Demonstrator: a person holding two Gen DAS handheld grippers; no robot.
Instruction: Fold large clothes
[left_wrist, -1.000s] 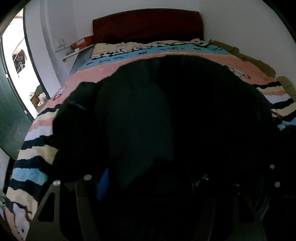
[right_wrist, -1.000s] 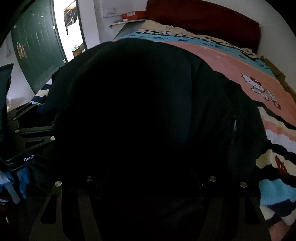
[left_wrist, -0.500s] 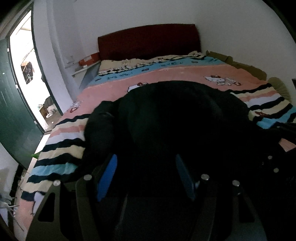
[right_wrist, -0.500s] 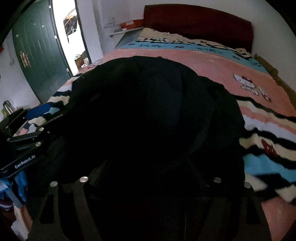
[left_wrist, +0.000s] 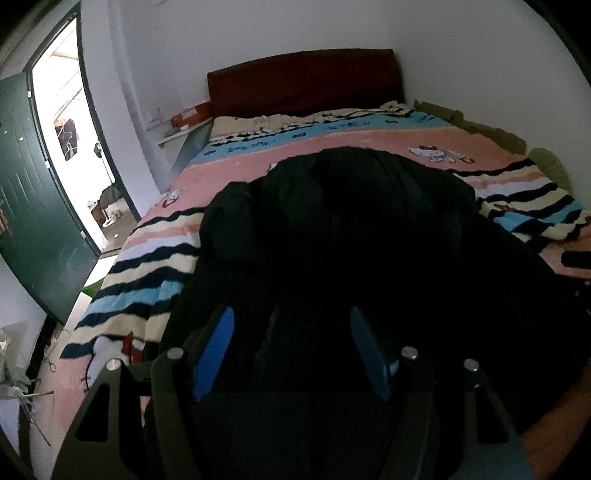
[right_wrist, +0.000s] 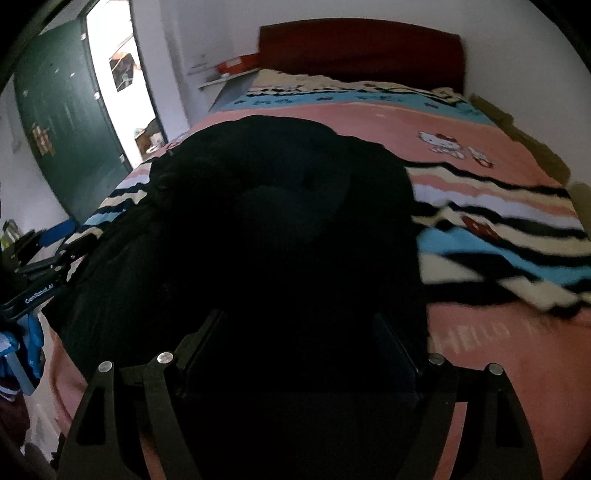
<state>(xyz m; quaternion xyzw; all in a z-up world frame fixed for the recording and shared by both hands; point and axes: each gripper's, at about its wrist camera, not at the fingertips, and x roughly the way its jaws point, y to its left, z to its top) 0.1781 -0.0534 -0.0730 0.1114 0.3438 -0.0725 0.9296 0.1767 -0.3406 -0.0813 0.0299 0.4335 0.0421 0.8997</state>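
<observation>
A large black garment (left_wrist: 354, 236) lies heaped on the bed's near half; it also fills the middle of the right wrist view (right_wrist: 280, 221). My left gripper (left_wrist: 291, 332) is open above the garment's near edge, its blue pads (left_wrist: 216, 350) spread apart with nothing between them. My right gripper (right_wrist: 299, 332) is open over the garment's near right part, its dark fingers (right_wrist: 395, 347) spread wide. The left gripper also shows at the left edge of the right wrist view (right_wrist: 48, 258).
The bed has a pink, blue and striped cartoon blanket (right_wrist: 498, 206) and a dark red headboard (left_wrist: 303, 81). A green door (left_wrist: 33, 206) stands open at the left. A shelf with an orange box (left_wrist: 188, 116) is beside the headboard. Walls close in behind and right.
Both grippers have let go of the garment and opened, then pulled back and up. The garment has dropped onto the bed and more blanket shows.
</observation>
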